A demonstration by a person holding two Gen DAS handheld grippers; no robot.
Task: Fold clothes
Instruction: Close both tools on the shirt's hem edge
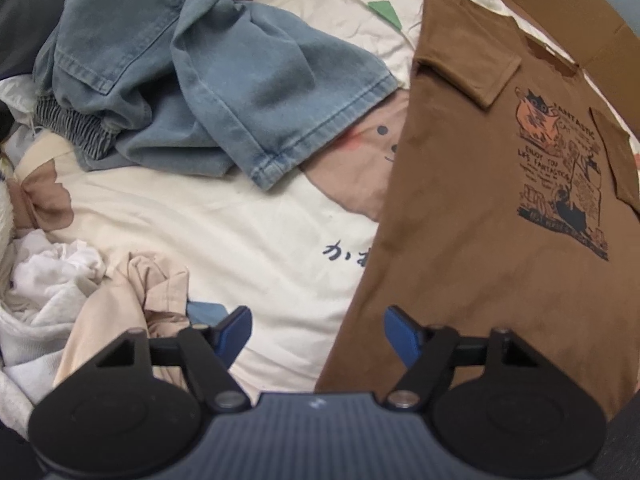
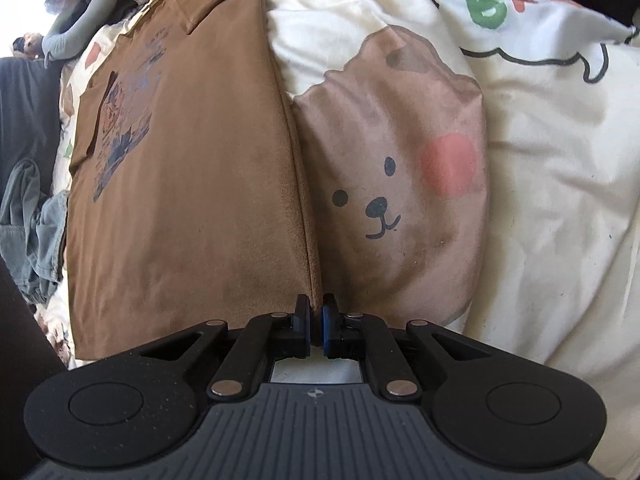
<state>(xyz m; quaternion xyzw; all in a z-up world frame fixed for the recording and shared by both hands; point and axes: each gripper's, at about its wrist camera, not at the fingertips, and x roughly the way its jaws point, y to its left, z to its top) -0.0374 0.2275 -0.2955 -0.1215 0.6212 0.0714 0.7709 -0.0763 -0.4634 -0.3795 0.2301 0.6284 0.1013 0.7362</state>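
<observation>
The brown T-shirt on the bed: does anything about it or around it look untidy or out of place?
The brown T-shirt lies flat with both sleeves folded inward, so it looks orderly. What stands out is the blue denim garment beside it: it sits crumpled in a heap on the bedsheet, unfolded. More crumpled white and beige clothes are piled near the left gripper.

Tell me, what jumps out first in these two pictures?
The brown T-shirt with its dark cartoon print lies flat on a cream bedsheet, sleeves folded in. The right gripper is shut on its edge, beside a printed bear face. Crumpled blue jeans are heaped farther up the sheet.
</observation>
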